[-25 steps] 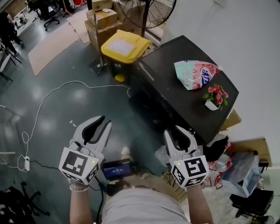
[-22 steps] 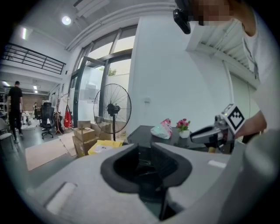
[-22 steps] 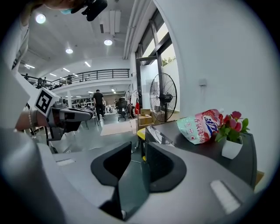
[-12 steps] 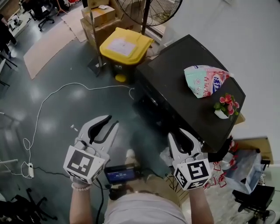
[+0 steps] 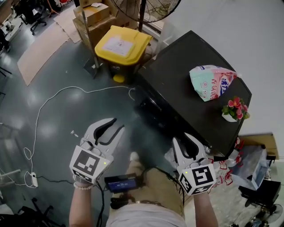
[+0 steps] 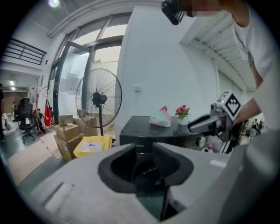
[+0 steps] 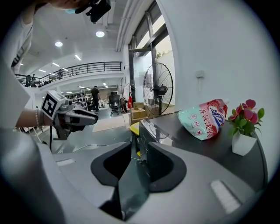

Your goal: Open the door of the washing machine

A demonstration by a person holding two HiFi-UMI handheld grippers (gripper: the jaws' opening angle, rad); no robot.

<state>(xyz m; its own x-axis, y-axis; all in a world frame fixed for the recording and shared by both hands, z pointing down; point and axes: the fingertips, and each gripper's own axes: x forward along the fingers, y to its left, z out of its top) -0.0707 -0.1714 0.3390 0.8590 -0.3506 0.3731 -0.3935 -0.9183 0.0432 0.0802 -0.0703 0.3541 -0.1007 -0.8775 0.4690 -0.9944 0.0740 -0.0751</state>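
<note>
The washing machine (image 5: 186,84) stands against the white wall at the upper right of the head view. It is a black box with a flat, glossy top. Its front face is turned toward the person and lies in shadow, so the door on it is hard to make out. A pink and green detergent bag (image 5: 212,82) lies on the top, and a small pot of pink flowers (image 5: 235,109) stands just beside it, near the wall.

The left tool (image 5: 114,125) hangs over the grey floor (image 5: 57,57), in front of the machine and well apart from it. Its jaws are moderately wide and opening, with nothing between them. In the left gripper view the machine's dark front shows through the gap. The right tool (image 5: 183,140) is near the machine's front corner but does not touch it. Its jaws stand narrowly apart and are empty. Both tools point toward the machine and slope slightly down.

A yellow-lidded bin (image 5: 123,44) sits on the floor just left of the machine. A standing fan (image 5: 148,9) and cardboard boxes (image 5: 91,15) are behind it. A white cable (image 5: 57,95) loops across the floor.
</note>
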